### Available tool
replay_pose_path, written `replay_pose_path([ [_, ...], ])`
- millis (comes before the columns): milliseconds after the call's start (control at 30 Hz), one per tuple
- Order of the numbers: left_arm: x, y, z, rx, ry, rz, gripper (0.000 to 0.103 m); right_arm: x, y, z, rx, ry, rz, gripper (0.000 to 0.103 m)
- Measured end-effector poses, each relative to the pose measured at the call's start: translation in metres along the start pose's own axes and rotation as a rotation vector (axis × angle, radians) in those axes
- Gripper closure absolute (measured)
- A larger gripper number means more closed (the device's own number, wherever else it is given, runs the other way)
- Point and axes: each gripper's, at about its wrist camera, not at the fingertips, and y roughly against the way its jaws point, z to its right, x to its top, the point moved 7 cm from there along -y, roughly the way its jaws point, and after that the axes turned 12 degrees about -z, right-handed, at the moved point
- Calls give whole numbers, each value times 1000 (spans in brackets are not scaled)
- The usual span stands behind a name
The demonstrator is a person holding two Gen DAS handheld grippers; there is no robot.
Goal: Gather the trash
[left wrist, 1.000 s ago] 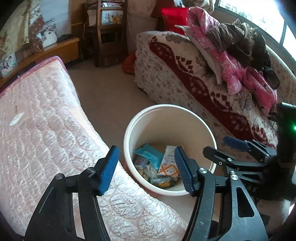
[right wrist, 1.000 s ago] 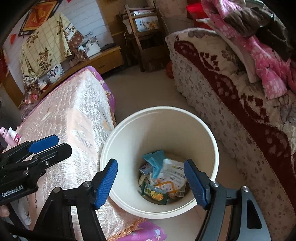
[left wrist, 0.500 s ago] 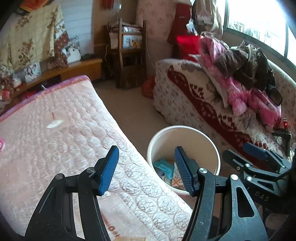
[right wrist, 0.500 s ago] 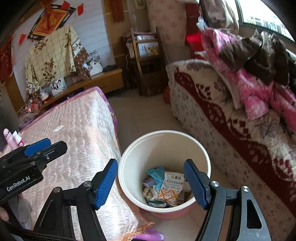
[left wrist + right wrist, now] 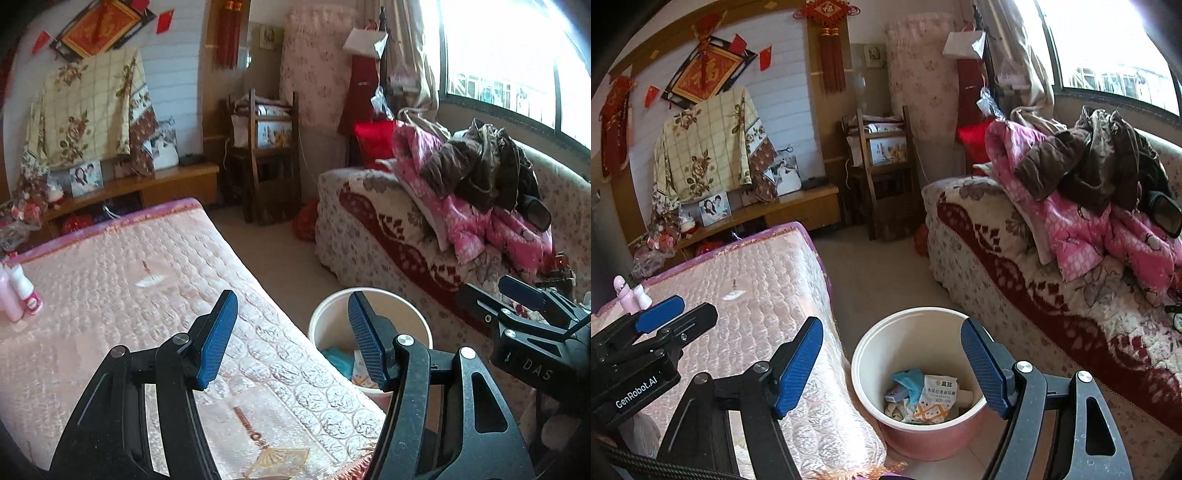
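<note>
Floor (image 5: pixel 886 266), pale tile: one bin (image 5: pixel 871 354) holding wrappers (image 5: pixel 932 404). Bed (image 5: pixel 110 295), pink quilted cover: two bottles (image 5: pixel 18 295) at far edge. Sofa (image 5: pixel 1015 280): heaped clothes (image 5: pixel 1089 206).

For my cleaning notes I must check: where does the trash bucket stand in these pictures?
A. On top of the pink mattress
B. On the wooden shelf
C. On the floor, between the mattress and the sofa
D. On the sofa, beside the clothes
C: the bucket stands on the floor, with the mattress at one side and the sofa at the other.
</note>
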Motion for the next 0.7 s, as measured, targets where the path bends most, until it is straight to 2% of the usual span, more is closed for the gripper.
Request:
replay_pose_path([
  [100, 0, 9, -2, 9, -1, 28, 42, 2, 8, -3, 0, 5, 17, 22],
  [700, 0, 28, -8, 15, 15, 75, 42, 9, 41, -13, -33, 2, 89, 19],
])
